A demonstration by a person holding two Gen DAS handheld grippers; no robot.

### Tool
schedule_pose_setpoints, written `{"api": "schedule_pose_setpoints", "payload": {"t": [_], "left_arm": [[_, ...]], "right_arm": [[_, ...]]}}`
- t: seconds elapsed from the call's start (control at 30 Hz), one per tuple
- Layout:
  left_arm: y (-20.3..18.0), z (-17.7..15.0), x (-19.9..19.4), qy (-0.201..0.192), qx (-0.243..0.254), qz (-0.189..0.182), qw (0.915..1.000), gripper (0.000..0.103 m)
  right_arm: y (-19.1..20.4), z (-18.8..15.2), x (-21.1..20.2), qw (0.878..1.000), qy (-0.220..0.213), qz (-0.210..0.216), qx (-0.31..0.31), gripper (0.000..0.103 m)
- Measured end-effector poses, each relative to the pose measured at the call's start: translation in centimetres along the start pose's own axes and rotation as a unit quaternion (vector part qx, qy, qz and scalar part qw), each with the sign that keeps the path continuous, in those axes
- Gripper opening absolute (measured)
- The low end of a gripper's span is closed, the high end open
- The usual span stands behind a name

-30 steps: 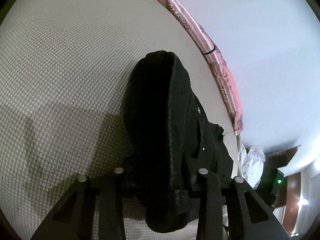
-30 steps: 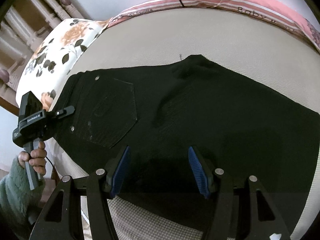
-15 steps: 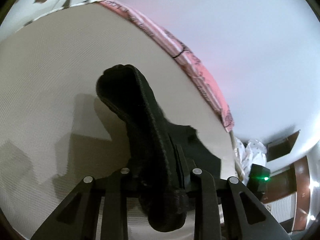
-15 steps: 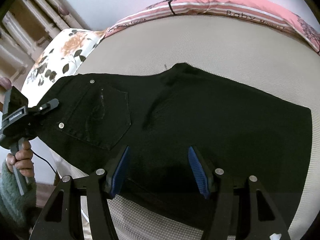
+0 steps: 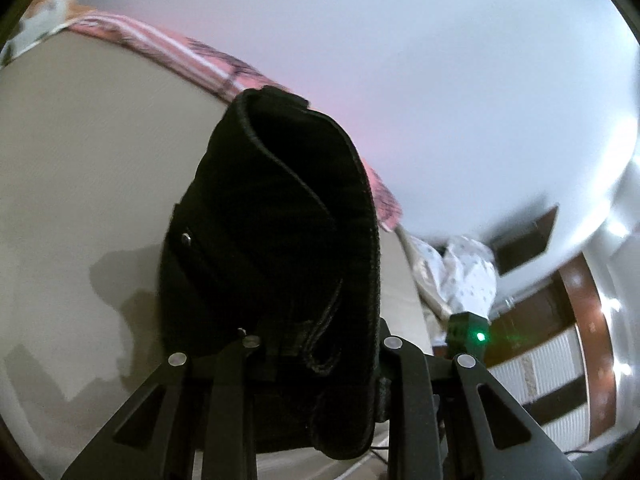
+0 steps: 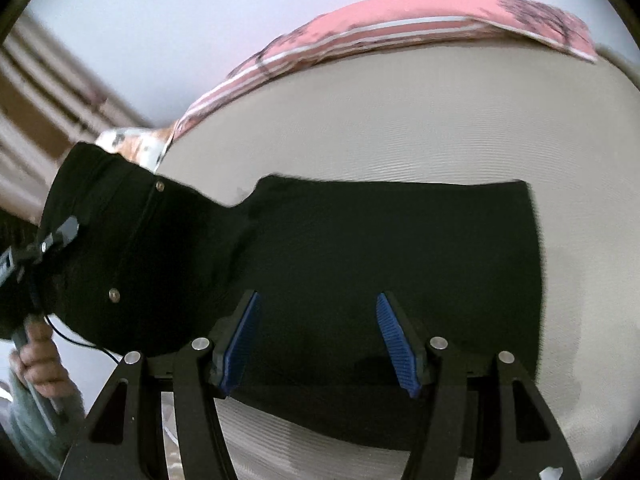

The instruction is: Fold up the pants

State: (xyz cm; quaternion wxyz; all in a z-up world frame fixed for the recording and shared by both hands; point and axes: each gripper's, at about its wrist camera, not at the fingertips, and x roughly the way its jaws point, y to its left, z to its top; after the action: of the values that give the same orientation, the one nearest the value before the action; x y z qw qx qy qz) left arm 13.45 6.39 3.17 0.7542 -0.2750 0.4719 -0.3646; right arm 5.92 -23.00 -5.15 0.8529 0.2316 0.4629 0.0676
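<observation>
Black pants (image 6: 400, 248) lie folded lengthwise on the beige bed (image 6: 400, 120), with the leg end at the right. Their waist end, with metal rivets, is raised off the bed at the left. There my left gripper (image 6: 60, 236), held by a hand (image 6: 38, 356), is shut on it. In the left wrist view the waistband (image 5: 280, 220) bulges up between the fingers of my left gripper (image 5: 316, 344). My right gripper (image 6: 320, 336) hovers open over the middle of the pants, and its blue pads (image 6: 394, 336) hold nothing.
A pink striped blanket (image 6: 400, 24) runs along the bed's far edge, with a floral pillow (image 6: 132, 140) at its left end. In the left wrist view, a white dotted cloth (image 5: 468, 276) and a black device with a green light (image 5: 468, 330) lie past the bed's corner.
The left gripper has risen with the waist end, lifting it off the bed. The right gripper has slid right along the pants, and the leg end has come into view.
</observation>
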Motion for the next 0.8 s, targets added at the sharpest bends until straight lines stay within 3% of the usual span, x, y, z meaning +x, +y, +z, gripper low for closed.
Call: {"api": "schedule_pose_setpoints", "payload": {"t": [0.37, 0.57, 0.8], "left_arm": [[-7.7, -1.8, 10.8, 0.094, 0.048, -0.037, 0.9937, 0.025], [-9.6, -4.3, 15.9, 0.143, 0.078, 0.004, 0.9867, 0.025], [-10.6, -7.2, 20.8, 0.174, 0.122, 0.088, 0.9731, 0.025]], "right_arm": [[-7.6, 0.3, -4.8, 0.996, -0.039, -0.009, 0.081, 0.058], [-11.0, 0.2, -6.1, 0.992, -0.05, -0.015, 0.113, 0.058], [-13.8, -0.1, -7.2, 0.988, -0.066, -0.013, 0.138, 0.059]]}}
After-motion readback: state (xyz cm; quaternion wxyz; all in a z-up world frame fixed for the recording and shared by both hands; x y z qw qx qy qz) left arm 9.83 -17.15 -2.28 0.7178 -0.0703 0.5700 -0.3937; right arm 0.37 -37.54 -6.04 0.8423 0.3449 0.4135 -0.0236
